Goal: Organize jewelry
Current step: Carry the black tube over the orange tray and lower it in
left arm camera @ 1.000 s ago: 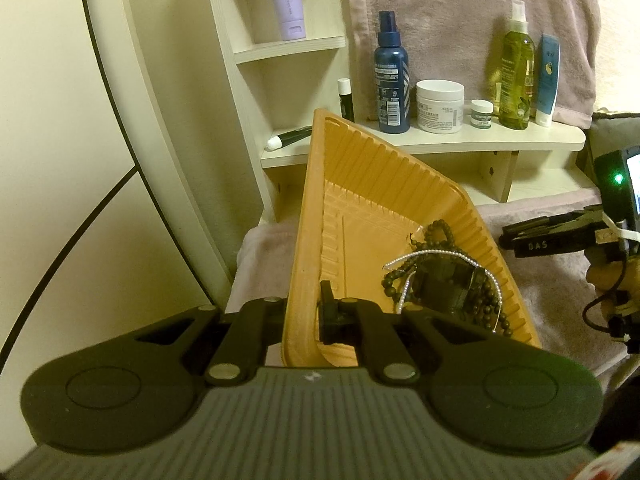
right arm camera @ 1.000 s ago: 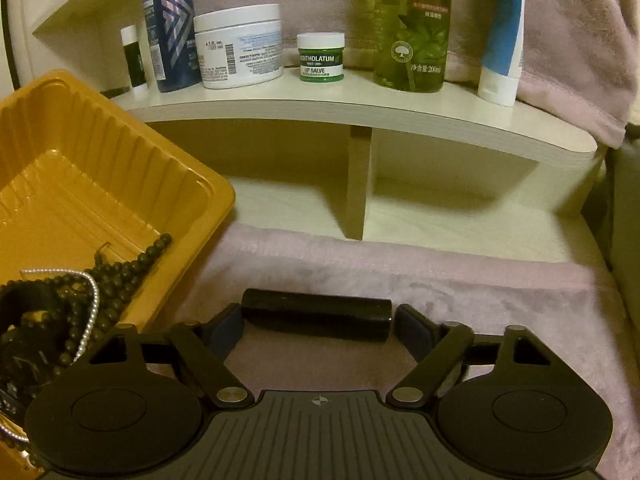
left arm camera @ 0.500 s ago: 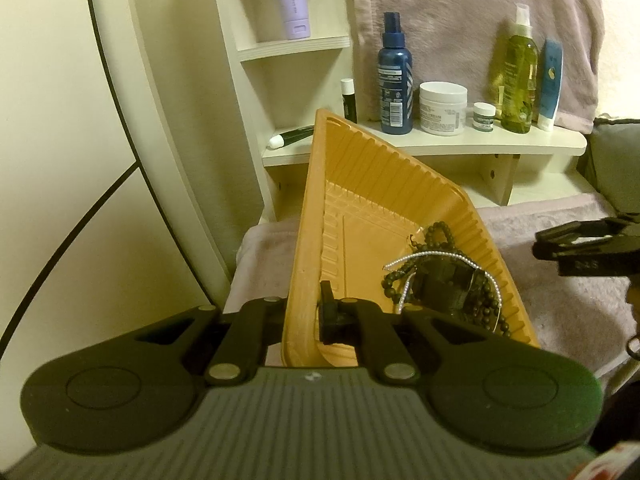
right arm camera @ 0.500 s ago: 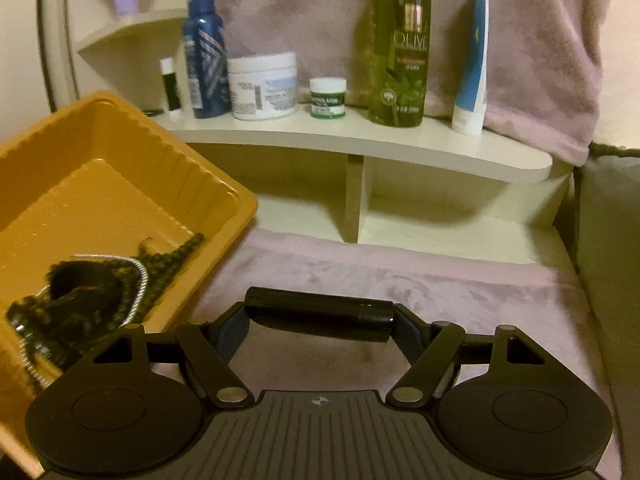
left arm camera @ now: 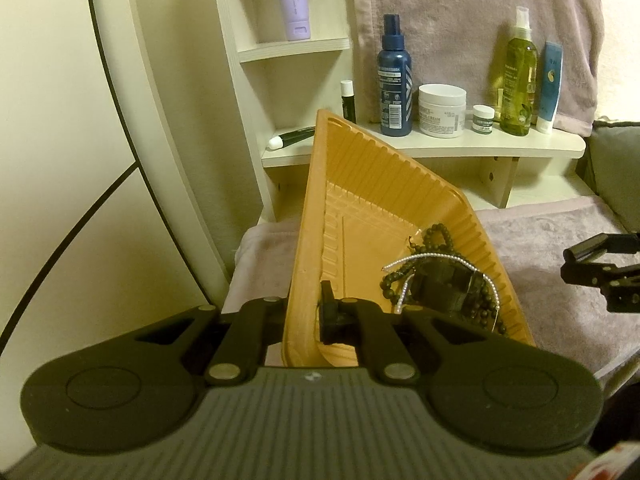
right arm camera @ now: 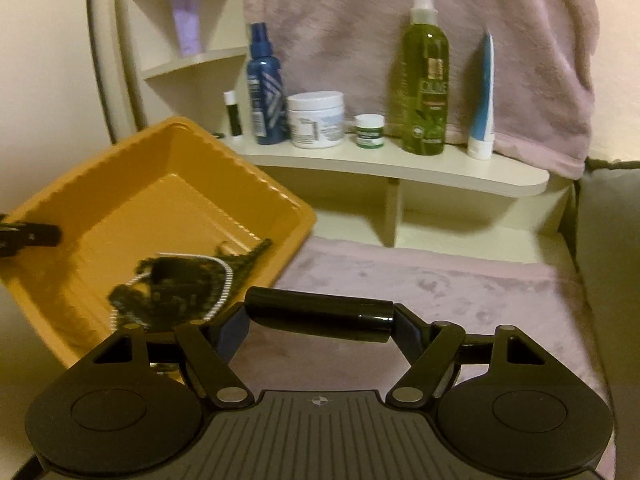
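My left gripper (left arm camera: 306, 314) clamps the orange tray's (left arm camera: 360, 184) near wall, centre frame; beaded jewelry (left arm camera: 440, 280) heaped inside, lower right. My right gripper (right arm camera: 318, 316) grips a black cylinder (right arm camera: 318, 314), lower centre.

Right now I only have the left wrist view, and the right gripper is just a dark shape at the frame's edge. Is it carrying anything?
Observer: Yes. The right gripper is shut on a black cylinder, held crosswise between its fingers.
Operator: Is that cylinder over the tray, above the jewelry?
Observer: It doesn't look so. In the right wrist view it shows against the pink cloth, just right of the orange tray, though its left end comes close to the tray's near corner.
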### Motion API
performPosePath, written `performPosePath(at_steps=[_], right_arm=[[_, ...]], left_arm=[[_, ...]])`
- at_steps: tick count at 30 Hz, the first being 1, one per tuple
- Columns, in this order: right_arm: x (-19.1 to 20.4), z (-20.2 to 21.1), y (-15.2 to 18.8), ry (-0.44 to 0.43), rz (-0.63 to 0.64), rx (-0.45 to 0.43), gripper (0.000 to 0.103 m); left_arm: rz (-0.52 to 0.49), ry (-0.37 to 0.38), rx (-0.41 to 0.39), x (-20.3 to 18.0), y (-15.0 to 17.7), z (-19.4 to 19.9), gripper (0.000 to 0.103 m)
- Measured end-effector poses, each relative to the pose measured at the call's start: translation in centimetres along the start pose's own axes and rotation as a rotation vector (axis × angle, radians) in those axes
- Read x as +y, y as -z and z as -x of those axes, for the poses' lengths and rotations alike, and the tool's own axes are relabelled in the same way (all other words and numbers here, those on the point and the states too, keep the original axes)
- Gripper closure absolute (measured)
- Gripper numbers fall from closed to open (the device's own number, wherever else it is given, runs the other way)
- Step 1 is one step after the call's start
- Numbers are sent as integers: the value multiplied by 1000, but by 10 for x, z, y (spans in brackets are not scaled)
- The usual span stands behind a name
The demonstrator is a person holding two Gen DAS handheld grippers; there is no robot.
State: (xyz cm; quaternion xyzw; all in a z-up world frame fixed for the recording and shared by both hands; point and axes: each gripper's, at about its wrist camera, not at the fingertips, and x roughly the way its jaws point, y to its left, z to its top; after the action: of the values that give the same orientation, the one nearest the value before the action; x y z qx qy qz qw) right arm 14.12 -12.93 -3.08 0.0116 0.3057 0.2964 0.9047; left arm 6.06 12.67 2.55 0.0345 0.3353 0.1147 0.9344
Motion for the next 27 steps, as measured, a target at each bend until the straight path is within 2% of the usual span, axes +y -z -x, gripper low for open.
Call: performPosePath(at_steps=[27], right_arm=[[24,9,-19,-76,-15,8,27]], left_arm=[[18,14,2,4,1,1,96]])
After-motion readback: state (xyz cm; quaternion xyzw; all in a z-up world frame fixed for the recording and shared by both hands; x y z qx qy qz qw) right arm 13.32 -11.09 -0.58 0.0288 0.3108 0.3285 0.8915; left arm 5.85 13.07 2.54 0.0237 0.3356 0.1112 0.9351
